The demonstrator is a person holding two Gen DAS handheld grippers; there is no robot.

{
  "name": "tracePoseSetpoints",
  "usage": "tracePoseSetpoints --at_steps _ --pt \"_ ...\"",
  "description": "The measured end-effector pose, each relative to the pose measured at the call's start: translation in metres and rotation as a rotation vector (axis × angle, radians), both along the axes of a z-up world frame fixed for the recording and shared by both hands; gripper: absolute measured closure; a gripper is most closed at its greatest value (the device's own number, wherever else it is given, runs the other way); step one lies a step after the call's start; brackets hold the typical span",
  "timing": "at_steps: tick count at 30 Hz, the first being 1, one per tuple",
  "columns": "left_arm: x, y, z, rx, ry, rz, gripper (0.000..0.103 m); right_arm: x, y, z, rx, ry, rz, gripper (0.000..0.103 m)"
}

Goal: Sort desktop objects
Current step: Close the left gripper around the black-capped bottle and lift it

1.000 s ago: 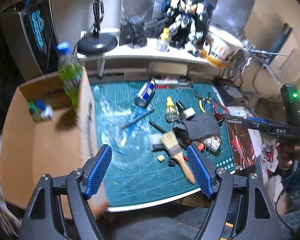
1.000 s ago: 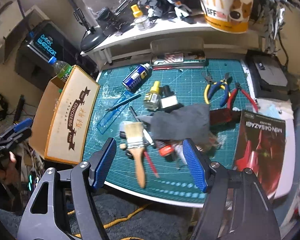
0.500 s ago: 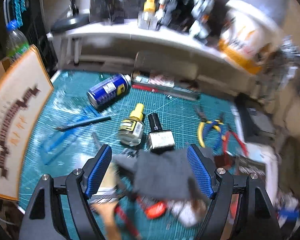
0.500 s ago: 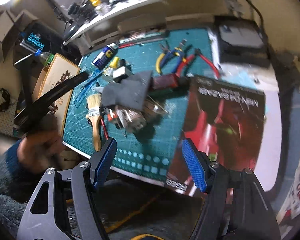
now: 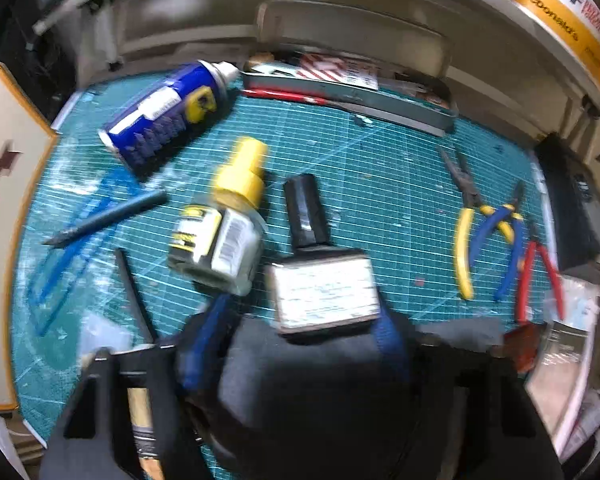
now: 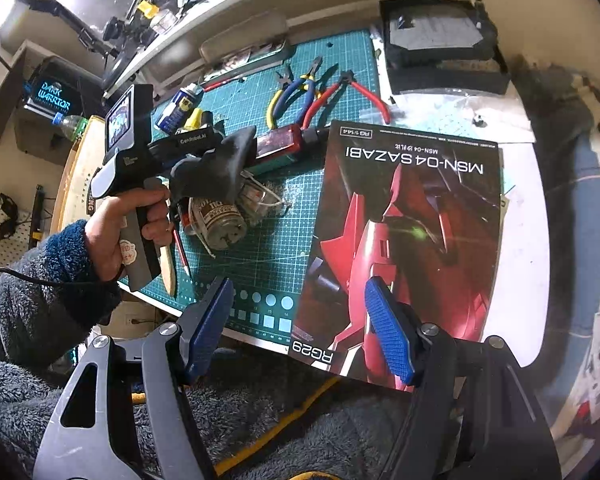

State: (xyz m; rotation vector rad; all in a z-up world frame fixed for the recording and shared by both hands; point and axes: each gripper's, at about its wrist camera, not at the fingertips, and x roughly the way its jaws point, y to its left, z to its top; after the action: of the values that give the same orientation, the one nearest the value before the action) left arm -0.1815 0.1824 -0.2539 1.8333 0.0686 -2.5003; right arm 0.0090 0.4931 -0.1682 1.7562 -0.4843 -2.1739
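Bottles (image 5: 220, 236), pliers (image 5: 488, 236) and spray can (image 5: 168, 116) lie scattered on the table (image 5: 380, 184); left hand-held gripper (image 5: 296, 336) straddles the dark cloth (image 5: 312, 396), grip unclear, right hand-held gripper (image 6: 300, 328) gapes empty.

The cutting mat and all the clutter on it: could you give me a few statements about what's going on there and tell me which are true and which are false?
1. The blue spray can lies on its side on the green cutting mat. True.
2. The right gripper is clamped on the red manual. False: it is open, holding nothing, near the manual's lower edge.
3. The left gripper is at the dark grey cloth. True; the cloth bunches around its tip.
4. The yellow-capped bottle stands upright. False: it lies tipped over.
5. The pliers rest on the manual. False: they lie on the mat.
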Motion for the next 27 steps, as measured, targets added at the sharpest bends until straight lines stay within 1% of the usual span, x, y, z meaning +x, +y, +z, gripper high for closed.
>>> tracePoseSetpoints --at_steps 1,2,3,4,6,10,12,14,16,18,19,21,22,23,25,27 --pt "0.0 0.0 0.002 0.019 -0.006 -0.012 0.057 0.0 -0.001 0.0 -0.003 0.002 0.0 0.037" --pt "0.001 0.0 0.004 0.022 -0.011 -0.018 0.057 -0.001 -0.002 0.001 -0.005 0.004 0.0 0.037" --pt "0.001 -0.002 0.005 0.043 -0.027 -0.023 0.057 -0.001 -0.003 0.001 -0.009 0.005 0.001 0.037" --pt "0.002 -0.005 0.008 0.082 -0.037 -0.021 0.058 -0.002 -0.004 0.001 -0.012 0.007 0.005 0.037" --pt "0.005 -0.01 0.017 0.107 -0.031 -0.027 0.058 -0.005 -0.008 0.001 -0.017 0.012 0.011 0.037" --pt "0.025 -0.026 0.064 0.178 0.013 -0.043 0.058 -0.009 -0.016 0.007 -0.028 0.031 0.027 0.037" --pt "0.041 -0.038 0.094 0.208 0.047 -0.044 0.058 -0.01 -0.02 0.009 -0.037 0.038 0.034 0.037" --pt "0.059 -0.056 0.123 0.209 0.079 -0.059 0.059 -0.012 -0.027 0.01 -0.049 0.036 0.045 0.037" --pt "0.085 -0.078 0.142 0.194 0.083 -0.057 0.059 -0.016 -0.037 0.01 -0.054 0.034 0.065 0.037" --pt "0.104 -0.093 0.146 0.178 0.075 -0.053 0.059 -0.018 -0.05 0.012 -0.05 0.035 0.085 0.037" --pt "0.116 -0.103 0.141 0.162 0.065 -0.059 0.059 -0.017 -0.058 0.013 -0.048 0.036 0.089 0.037" --pt "0.129 -0.121 0.119 0.137 0.036 -0.046 0.059 -0.016 -0.072 0.016 -0.045 0.036 0.098 0.037" --pt "0.133 -0.131 0.102 0.142 0.006 -0.021 0.059 -0.015 -0.08 0.017 -0.043 0.036 0.103 0.037" --pt "0.137 -0.139 0.089 0.151 -0.007 -0.004 0.059 -0.014 -0.087 0.018 -0.041 0.037 0.107 0.037" --pt "0.143 -0.15 0.071 0.157 -0.011 0.002 0.059 -0.013 -0.102 0.02 -0.037 0.037 0.116 0.037" --pt "0.148 -0.159 0.072 0.18 0.034 0.0 0.06 -0.011 -0.116 0.023 -0.034 0.038 0.125 0.037"
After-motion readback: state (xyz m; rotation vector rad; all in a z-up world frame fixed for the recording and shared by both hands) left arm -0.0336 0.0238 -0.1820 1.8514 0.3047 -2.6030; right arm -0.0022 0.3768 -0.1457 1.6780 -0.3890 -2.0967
